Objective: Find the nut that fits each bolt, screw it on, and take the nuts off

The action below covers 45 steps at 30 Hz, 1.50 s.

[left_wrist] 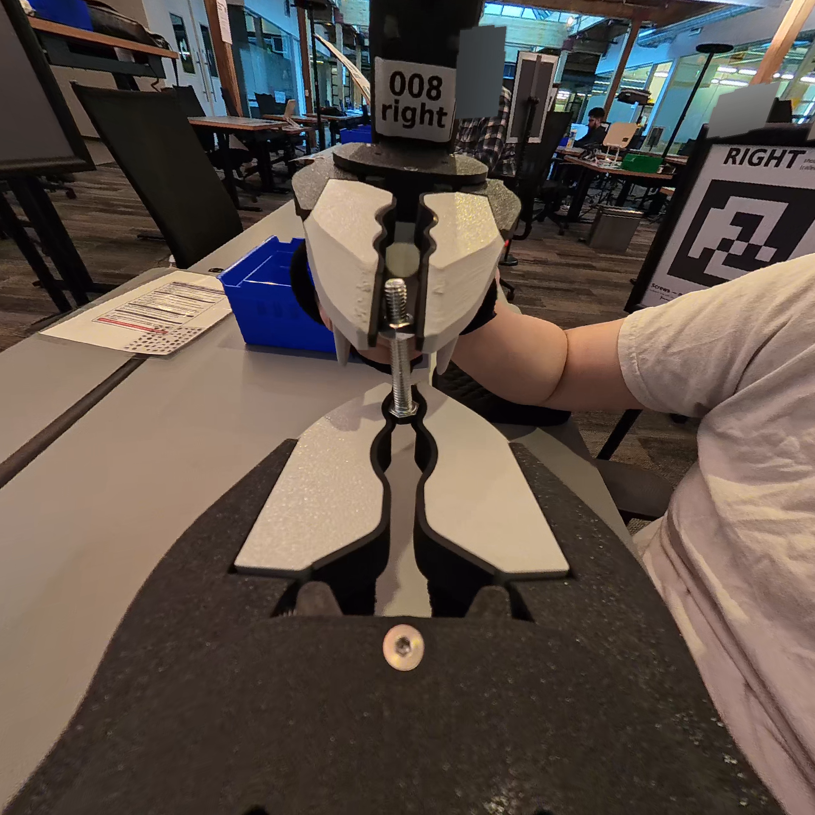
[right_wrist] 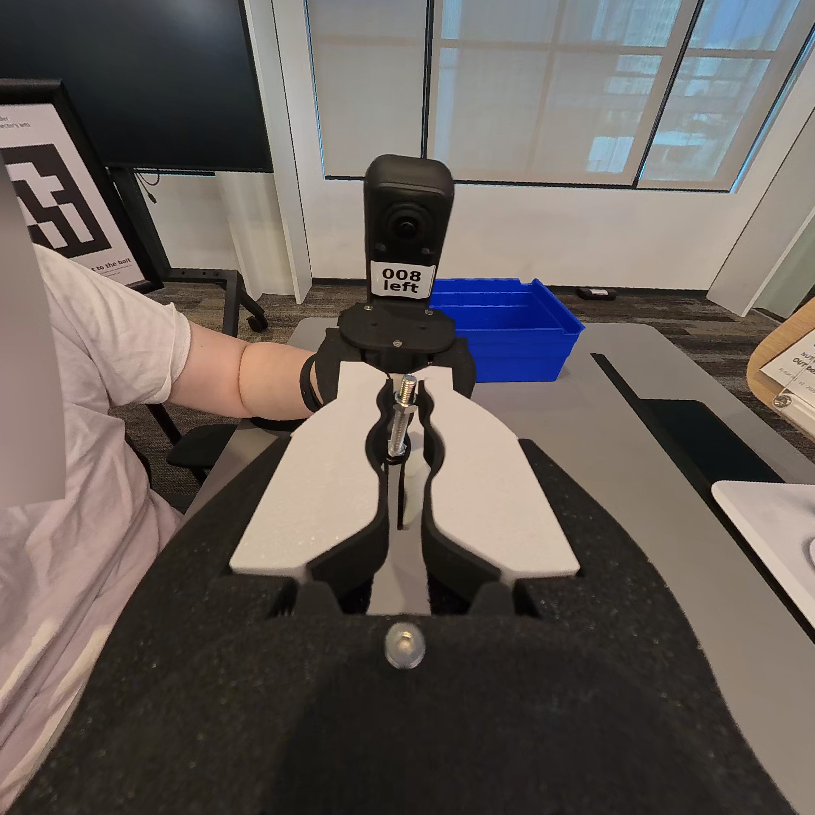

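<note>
A silver bolt (left_wrist: 399, 375) spans the gap between my two grippers, which face each other tip to tip above the grey table (left_wrist: 132, 463). My left gripper (left_wrist: 401, 413) is shut on the bolt's hex head end. My right gripper (left_wrist: 399, 335) is shut on a silver nut (left_wrist: 399, 324) partway along the thread, and the threaded tip pokes on between its fingers. In the right wrist view the right gripper (right_wrist: 403, 403) pinches the nut (right_wrist: 404, 410) on the bolt (right_wrist: 399, 430). The bolt's far end reaches the left gripper's black camera mount (right_wrist: 408, 220).
A blue bin (left_wrist: 264, 304) stands on the table behind the grippers and also shows in the right wrist view (right_wrist: 507, 335). A printed sheet (left_wrist: 145, 308) lies at the table's left. A white tray (right_wrist: 772, 529) sits at the right edge. The person's forearm (left_wrist: 551, 353) reaches in. A marker board (left_wrist: 749, 229) stands nearby. There is about 6 centimetres between the tips of the two grippers.
</note>
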Motion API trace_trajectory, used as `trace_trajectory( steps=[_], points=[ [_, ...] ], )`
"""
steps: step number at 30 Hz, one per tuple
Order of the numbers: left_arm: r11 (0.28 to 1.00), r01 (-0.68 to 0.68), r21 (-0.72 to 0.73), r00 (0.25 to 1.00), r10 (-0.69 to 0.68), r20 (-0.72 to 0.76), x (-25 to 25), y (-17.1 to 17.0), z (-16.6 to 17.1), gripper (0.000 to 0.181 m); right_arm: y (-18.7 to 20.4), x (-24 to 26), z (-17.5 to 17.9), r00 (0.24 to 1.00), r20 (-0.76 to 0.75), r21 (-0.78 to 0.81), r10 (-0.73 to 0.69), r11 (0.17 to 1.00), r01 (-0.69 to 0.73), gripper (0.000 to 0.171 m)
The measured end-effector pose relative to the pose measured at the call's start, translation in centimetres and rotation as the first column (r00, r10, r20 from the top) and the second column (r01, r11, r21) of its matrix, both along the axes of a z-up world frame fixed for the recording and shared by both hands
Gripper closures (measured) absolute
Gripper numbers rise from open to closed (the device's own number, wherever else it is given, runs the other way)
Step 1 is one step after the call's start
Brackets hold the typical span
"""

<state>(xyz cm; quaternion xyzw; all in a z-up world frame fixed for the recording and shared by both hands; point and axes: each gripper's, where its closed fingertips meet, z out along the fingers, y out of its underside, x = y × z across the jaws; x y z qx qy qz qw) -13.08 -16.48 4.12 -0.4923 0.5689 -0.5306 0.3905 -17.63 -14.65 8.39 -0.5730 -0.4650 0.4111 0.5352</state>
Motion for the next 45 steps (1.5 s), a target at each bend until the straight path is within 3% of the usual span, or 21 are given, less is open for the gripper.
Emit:
trace_trajectory(
  steps=[4,7,10,29,34,37,45],
  points=[
    [0.999,-0.023,0.033,1.0,0.023,-0.004,0.0,0.2,0.0,0.177,0.0,0.1,0.0,1.0,0.001,-0.001,0.001,1.0,-0.001,0.161],
    [0.998,-0.037,0.046,0.999,0.038,-0.016,0.0,0.4,-0.2,0.177,0.5,0.3,-0.1,0.999,0.028,0.016,-0.04,0.999,0.039,0.144],
    [0.997,-0.059,0.045,0.998,0.06,-0.025,0.1,0.7,-0.3,0.177,0.8,0.5,0.0,0.992,0.071,0.088,-0.104,0.991,0.098,0.141],
    [0.998,-0.059,0.017,0.998,0.059,0.01,-0.2,0.9,0.3,0.178,1.4,1.5,-0.3,0.983,0.116,0.107,-0.141,0.986,0.129,0.147],
    [0.999,-0.049,0.018,0.999,0.049,0.02,-0.2,0.7,0.5,0.178,0.9,1.2,0.0,0.99,0.089,0.092,-0.106,0.991,0.098,0.148],
    [0.999,-0.043,0.023,0.999,0.043,0.018,-0.2,0.5,0.5,0.178,0.2,1.0,0.4,0.997,0.056,0.063,-0.054,0.997,0.05,0.161],
    [1.0,-0.019,0.017,1.0,0.02,-0.012,-0.1,0.1,0.0,0.177,0.0,0.8,0.1,0.996,0.075,0.073,-0.046,0.996,0.041,0.161]
  ],
)
